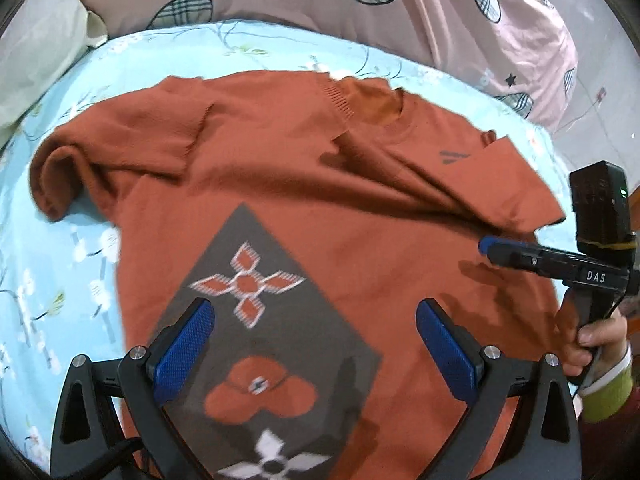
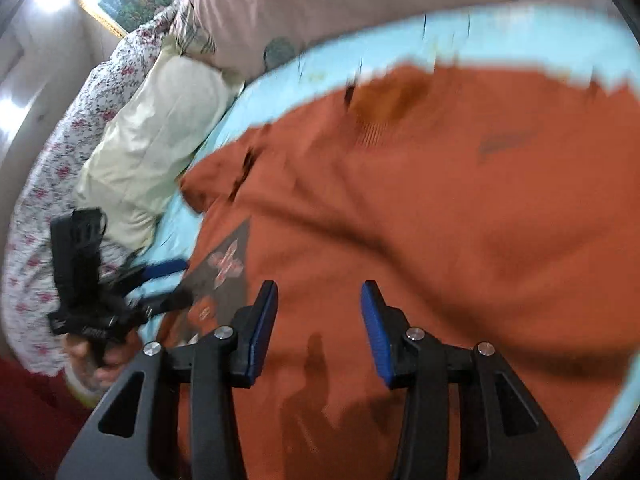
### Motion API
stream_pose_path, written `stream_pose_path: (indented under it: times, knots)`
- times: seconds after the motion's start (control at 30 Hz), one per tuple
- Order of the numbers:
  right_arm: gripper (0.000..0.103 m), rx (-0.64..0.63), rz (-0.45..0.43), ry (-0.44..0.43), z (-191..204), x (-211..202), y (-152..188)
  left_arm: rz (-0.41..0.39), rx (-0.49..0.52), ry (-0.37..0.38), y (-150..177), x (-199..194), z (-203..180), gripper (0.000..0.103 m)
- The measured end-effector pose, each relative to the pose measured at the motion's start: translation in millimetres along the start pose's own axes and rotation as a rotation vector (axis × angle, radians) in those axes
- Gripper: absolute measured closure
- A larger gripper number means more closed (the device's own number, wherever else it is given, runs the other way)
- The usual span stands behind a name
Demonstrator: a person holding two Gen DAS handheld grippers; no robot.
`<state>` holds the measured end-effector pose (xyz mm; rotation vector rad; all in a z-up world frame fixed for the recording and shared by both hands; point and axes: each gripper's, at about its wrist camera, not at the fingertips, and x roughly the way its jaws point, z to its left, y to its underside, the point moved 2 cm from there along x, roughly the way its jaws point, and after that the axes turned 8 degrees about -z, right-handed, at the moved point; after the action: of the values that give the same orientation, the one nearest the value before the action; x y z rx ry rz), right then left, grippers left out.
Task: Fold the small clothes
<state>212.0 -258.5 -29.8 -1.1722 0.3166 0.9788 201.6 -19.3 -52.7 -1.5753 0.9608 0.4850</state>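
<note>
The left gripper (image 1: 314, 340) hangs spread over the shirt (image 1: 312, 184), holding nothing; the right gripper (image 2: 318, 328) is also spread and empty above it. The shirt lies front up on the blue sheet (image 1: 60, 264), collar (image 1: 372, 100) away from the person, long axis running from hem to collar. Folding seems barely begun: one sleeve (image 1: 60, 176) is rumpled, though blur hides the right side.

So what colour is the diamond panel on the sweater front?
Grey-brown, with orange and white flower motifs on the orange sweater; diamond panel shows best in the left wrist view.
</note>
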Motion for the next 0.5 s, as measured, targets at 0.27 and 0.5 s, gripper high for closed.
stream_pose_path:
  times: [0.27,0.5]
  knots:
    - [0.059,-0.177,0.103,0.200,-3,66,-55,0.011,-0.043,0.016,3,7,-4,0.002]
    - [0.098,-0.220,0.173,0.259,-7,98,-38,0.035,-0.032,-0.032,15,8,9,0.002]
